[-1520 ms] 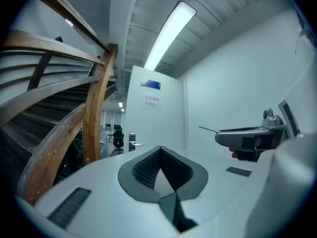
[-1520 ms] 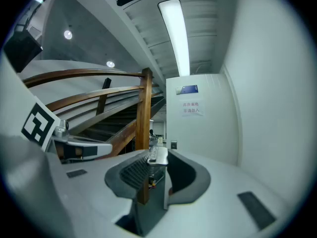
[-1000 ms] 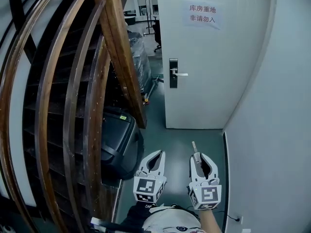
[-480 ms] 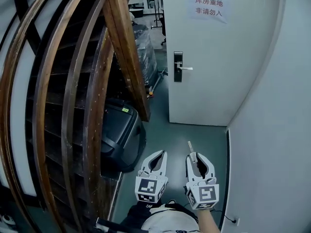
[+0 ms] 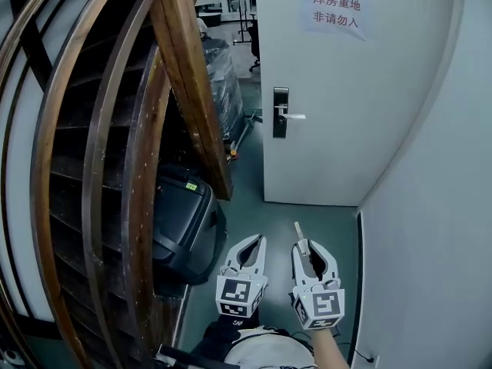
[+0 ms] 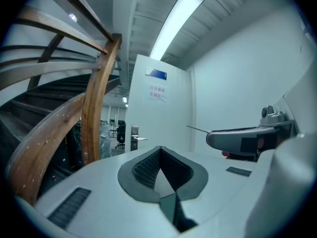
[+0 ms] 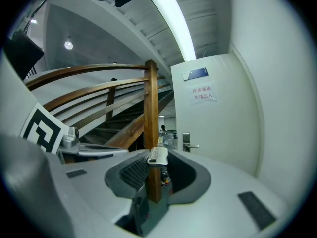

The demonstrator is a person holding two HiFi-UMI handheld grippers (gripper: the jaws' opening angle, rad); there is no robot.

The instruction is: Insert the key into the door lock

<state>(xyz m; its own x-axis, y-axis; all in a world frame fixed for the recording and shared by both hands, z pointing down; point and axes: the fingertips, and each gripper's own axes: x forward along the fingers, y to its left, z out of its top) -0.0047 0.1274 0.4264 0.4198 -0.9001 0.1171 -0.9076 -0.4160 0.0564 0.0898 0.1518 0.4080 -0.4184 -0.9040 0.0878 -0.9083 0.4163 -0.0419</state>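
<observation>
A white door [image 5: 346, 91] stands ahead with a dark lock plate [image 5: 280, 112] and a silver lever handle [image 5: 294, 117] on its left edge. My right gripper [image 5: 303, 246] is low in the head view, far short of the door, shut on a silver key [image 5: 298, 231] that sticks forward past the tips. In the right gripper view the key [image 7: 158, 155] sits between the pads, and the lock plate [image 7: 186, 142] is small in the distance. My left gripper [image 5: 257, 242] hangs beside it, shut and empty; its own view shows the lock [image 6: 134, 137] far off.
A curved wooden stair railing [image 5: 146, 167] with a thick post [image 5: 192, 83] fills the left. A black case [image 5: 181, 217] lies under the stairs. A plain white wall [image 5: 430, 229] closes the right side. A paper sign [image 5: 336, 11] hangs on the door. Wrapped goods [image 5: 223, 75] stand beyond the doorway.
The view has drifted a little nearer the door and to the right. Both grippers have kept their poses, shifting slightly left in the picture, the key still in the right one.
</observation>
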